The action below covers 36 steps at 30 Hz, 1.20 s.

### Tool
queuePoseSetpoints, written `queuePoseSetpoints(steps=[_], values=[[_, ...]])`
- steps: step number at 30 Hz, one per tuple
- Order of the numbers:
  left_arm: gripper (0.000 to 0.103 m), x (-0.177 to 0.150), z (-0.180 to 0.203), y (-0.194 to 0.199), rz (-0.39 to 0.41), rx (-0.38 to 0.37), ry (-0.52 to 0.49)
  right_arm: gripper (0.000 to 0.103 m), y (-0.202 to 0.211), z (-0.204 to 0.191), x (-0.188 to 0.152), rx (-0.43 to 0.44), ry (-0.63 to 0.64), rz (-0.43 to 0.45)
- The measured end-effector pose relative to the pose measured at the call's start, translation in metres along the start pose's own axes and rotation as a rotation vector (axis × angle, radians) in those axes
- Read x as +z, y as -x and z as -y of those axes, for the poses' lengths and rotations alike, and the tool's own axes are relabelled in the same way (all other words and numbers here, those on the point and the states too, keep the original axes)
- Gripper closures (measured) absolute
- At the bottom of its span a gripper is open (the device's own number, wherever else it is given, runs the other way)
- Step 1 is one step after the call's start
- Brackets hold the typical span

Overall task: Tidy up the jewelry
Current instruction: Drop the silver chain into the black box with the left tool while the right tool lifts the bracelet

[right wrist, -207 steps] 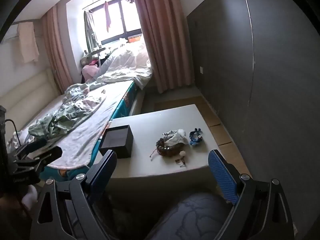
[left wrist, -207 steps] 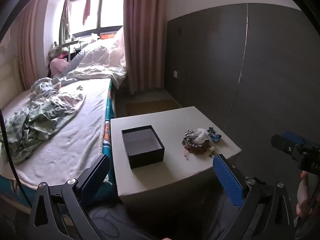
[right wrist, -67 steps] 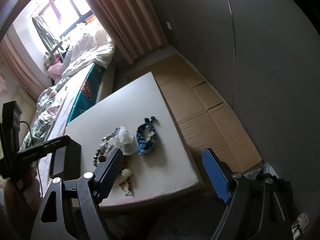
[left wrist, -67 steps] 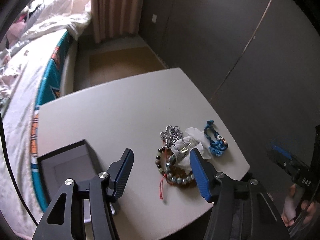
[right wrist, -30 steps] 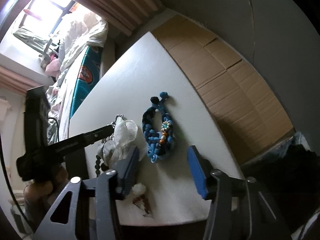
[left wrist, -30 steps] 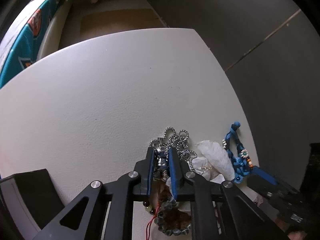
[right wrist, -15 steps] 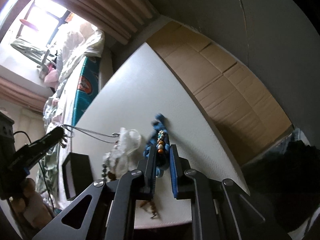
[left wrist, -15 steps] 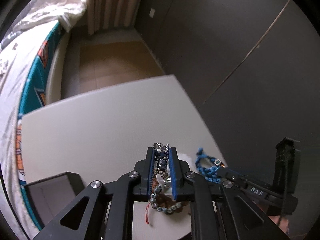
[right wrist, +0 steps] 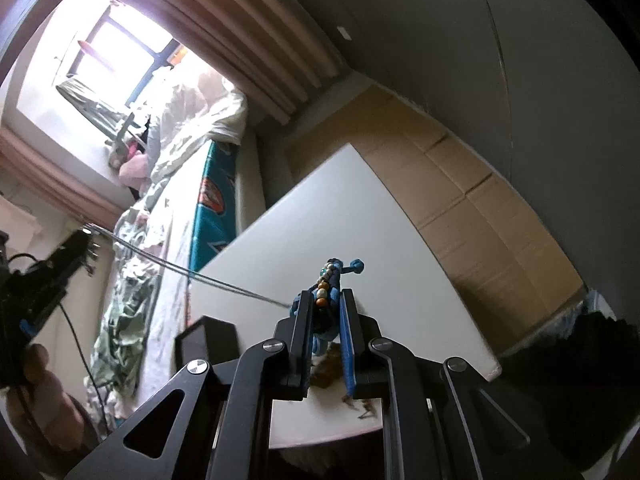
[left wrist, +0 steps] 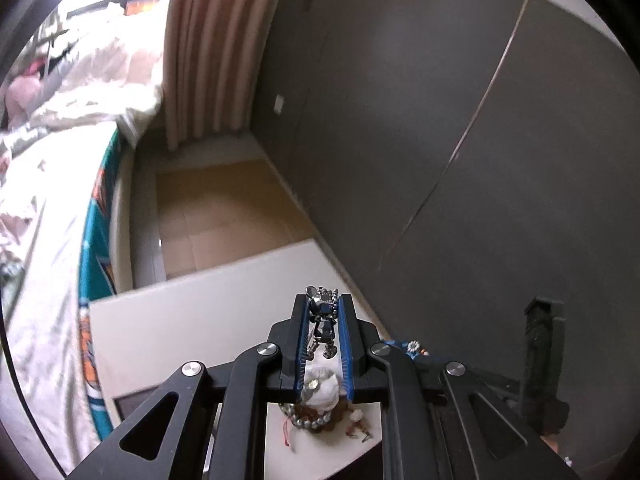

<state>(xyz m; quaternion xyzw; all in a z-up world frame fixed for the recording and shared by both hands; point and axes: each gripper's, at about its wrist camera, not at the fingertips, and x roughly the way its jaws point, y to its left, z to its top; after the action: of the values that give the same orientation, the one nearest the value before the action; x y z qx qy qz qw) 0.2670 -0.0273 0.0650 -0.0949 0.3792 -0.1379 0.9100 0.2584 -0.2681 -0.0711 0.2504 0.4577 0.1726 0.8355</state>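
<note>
Both hand-held grippers lifted: left (left wrist: 323, 322) pinches silver necklace (left wrist: 322, 312), right (right wrist: 325, 307) blue bracelet (right wrist: 330, 280).

No legible text, label, brand, number or sign is found in either wrist view. The teal bed sheet (right wrist: 212, 196) carries an orange and white printed motif, too blurred and distorted to tell whether it contains lettering. The gripper bodies and the white table (left wrist: 192, 320) show no readable markings.

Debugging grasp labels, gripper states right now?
Left gripper: shut on silver chain necklace.
Right gripper: shut on blue braided bracelet.
</note>
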Motion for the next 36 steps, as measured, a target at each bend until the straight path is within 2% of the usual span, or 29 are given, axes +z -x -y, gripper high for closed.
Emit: queuePoseSetpoints(steps=[11, 20, 26, 36], values=[[0.089, 0.027, 0.008, 0.084, 0.168, -0.005, -0.036, 0.089, 0.033, -0.040, -0.005, 0.049, 0.068, 0.074], [0.089, 0.039, 0.000, 0.137, 0.265, 0.049, -0.062, 0.089, 0.032, -0.067, -0.014, 0.084, 0.124, 0.075], [0.089, 0.028, -0.021, 0.146, 0.272, 0.116, -0.049, 0.089, 0.025, -0.077, -0.022, 0.089, 0.144, 0.057], [0.089, 0.003, -0.041, 0.137, 0.232, 0.140, -0.019, 0.089, 0.015, -0.077, -0.033, 0.061, 0.141, 0.034]])
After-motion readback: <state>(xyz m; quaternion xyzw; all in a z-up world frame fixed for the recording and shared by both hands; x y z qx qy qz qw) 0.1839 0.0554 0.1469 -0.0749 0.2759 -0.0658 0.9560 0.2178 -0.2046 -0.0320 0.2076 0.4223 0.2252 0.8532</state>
